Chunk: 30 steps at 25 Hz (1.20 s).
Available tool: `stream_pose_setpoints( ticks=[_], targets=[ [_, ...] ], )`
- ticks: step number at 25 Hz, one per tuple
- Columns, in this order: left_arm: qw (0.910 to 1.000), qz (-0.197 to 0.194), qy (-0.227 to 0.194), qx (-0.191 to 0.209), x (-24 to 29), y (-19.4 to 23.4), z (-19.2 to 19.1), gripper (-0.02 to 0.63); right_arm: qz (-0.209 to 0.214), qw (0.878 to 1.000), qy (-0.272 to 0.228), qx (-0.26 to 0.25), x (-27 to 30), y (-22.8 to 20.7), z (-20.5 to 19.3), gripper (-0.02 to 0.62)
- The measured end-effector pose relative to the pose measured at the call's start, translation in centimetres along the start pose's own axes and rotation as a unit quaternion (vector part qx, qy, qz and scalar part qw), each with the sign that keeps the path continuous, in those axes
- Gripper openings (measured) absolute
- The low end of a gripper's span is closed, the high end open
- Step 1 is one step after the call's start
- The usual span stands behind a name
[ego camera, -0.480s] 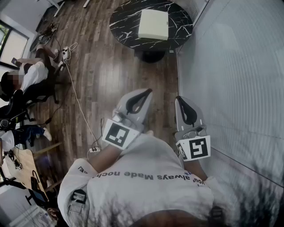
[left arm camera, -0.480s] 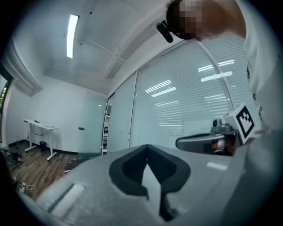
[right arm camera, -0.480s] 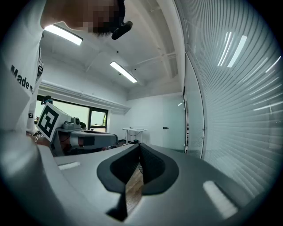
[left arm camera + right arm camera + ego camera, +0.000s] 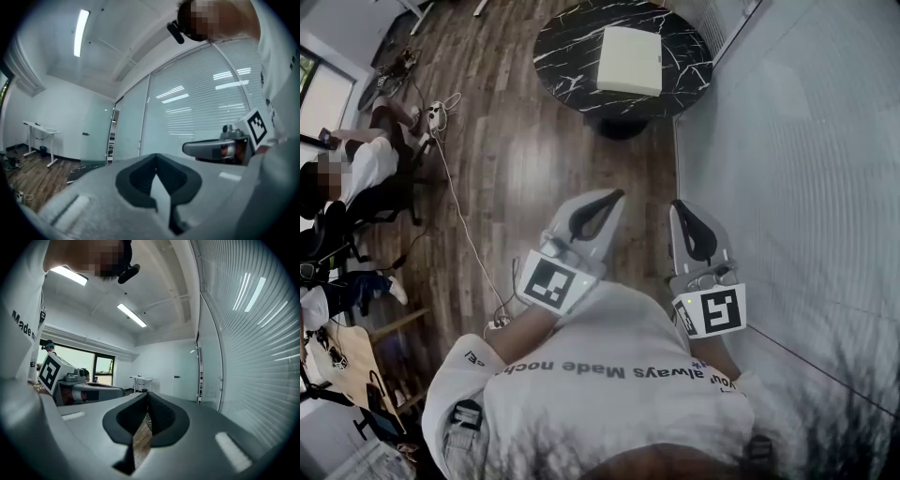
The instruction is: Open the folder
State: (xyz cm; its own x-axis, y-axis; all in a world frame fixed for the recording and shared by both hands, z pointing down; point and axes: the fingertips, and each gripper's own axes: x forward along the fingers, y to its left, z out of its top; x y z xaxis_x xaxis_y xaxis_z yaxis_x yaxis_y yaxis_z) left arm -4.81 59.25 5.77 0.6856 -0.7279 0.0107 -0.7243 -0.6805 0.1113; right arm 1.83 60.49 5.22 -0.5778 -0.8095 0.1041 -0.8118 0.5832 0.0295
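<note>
Folder slightly lower in view; left tool, right tool closed; shirt: "Made".

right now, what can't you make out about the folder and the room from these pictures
- Folder: seen in the head view only, far and small on the table; its opening edge can't be told.
- Gripper views: the folder is absent; the left claw and right claw, both shut, fill the lower frame with their own bodies.
- Seated person: cut off by the head view's left edge.
</note>
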Motion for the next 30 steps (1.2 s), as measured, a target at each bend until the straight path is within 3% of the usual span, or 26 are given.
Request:
stream_pose_setpoints(
  ticks=[14,30],
  targets=[
    [1.0,-0.002,-0.001,-0.004,1.3,11.9,0.6,0.003,-0.01,1.0,0.004,0.002,11.3,0.3,0.5,0.003],
    [0.9997,-0.025,-0.001,-0.008,6.5,15.0,0.8,0.003,-0.04,0.999,0.004,0.013,15.1,-4.6,-0.4,0.002]
  ],
)
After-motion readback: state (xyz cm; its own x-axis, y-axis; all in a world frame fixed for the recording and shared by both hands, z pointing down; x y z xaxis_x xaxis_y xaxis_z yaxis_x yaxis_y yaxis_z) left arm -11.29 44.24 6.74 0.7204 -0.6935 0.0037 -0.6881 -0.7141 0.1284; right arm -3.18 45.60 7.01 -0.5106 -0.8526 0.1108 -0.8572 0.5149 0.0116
